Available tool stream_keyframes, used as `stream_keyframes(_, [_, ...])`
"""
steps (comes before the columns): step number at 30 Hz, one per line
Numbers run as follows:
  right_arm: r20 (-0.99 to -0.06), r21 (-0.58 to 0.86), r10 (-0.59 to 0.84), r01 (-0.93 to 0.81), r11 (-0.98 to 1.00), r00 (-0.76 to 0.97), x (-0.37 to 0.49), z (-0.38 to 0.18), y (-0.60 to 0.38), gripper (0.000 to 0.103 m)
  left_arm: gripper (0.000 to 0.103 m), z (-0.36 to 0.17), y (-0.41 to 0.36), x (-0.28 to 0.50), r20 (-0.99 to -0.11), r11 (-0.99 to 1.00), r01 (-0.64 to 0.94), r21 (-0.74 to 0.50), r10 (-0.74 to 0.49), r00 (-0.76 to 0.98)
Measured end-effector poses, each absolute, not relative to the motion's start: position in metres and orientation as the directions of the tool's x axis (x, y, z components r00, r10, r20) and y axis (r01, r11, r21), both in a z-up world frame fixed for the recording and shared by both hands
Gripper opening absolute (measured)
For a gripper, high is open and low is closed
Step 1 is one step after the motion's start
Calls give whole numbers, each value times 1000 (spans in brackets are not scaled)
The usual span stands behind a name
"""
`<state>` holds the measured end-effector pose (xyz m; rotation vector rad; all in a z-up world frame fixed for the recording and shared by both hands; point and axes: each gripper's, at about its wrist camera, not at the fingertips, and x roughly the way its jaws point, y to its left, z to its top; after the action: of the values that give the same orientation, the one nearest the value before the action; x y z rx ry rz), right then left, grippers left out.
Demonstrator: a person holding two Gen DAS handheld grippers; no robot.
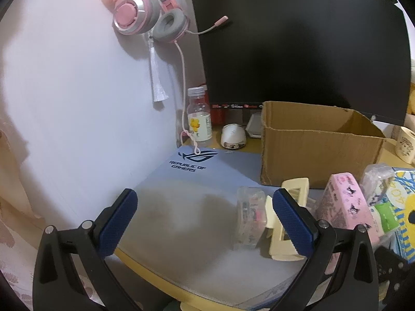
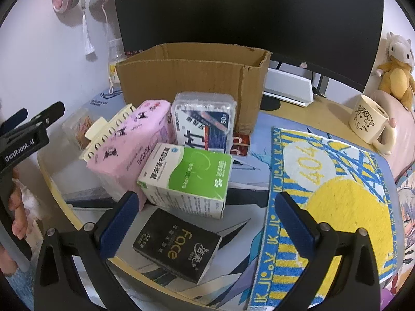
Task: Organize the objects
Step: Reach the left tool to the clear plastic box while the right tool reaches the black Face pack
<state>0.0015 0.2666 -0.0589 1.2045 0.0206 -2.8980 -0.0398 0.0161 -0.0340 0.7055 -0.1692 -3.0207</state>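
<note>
An open cardboard box [image 2: 192, 77] stands at the back of the desk, also in the left wrist view [image 1: 316, 150]. In front of it lie a pink Kuromi pack [image 2: 135, 145], a clear swab box [image 2: 205, 121], a green and white carton [image 2: 186, 178], a black Face box [image 2: 176, 243], a cream hair claw [image 1: 282, 230] and a small clear case [image 1: 249, 217]. My right gripper [image 2: 205, 215] is open above the black box. My left gripper [image 1: 205, 217] is open and empty over the grey mat, left of the clear case.
A blue and yellow towel [image 2: 332, 194] lies at the right. A cream mug [image 2: 371, 124] and a plush toy [image 2: 396, 72] stand behind it. A monitor [image 1: 298, 39], a bottle [image 1: 198, 119], a white mouse [image 1: 233, 136] and a hung pink headset [image 1: 145, 7] are at the back.
</note>
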Motion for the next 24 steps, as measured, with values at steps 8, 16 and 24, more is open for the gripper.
stream_keyframes(8, [-748, -2, -5, 9, -1000, -663, -1, -67, 264, 103, 103, -44, 19, -50, -455, -992, 56, 110, -100, -885])
stream_keyframes(16, [-770, 7, -10, 7, -1000, -638, -3, -74, 262, 103, 103, -53, 26, -56, -474, -992, 62, 114, -109, -874])
stream_keyframes(24, [-800, 1, -4, 5, -1000, -600, -5, -81, 259, 103, 103, -57, 27, -61, -500, -995, 30, 91, -71, -863])
